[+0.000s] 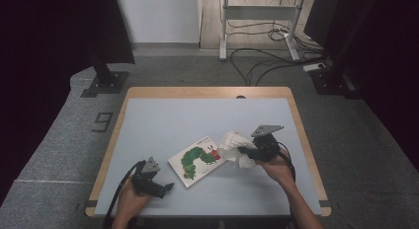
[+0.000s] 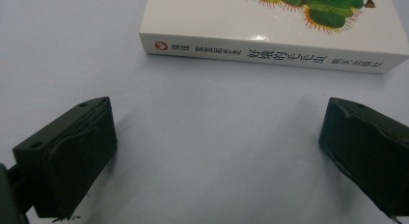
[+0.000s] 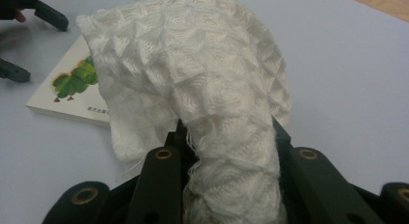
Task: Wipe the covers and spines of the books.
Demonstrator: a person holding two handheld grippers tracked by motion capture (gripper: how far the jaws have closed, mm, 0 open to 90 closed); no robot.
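1 white waffle-knit cloth bunches, pinched in right gripper.

A black stand base and loose cables lie on the grey carpet beyond the table.

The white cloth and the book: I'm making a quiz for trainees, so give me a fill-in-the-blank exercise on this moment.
1. The right gripper is shut on a white knitted ____.
2. The book lies flat on the table, and its cover shows a green ____.
3. The left gripper has its jaws ____, with nothing between them.
4. In the left gripper view, the book's ____, printed with characters, faces the jaws.

Missing words: cloth; caterpillar; open; spine
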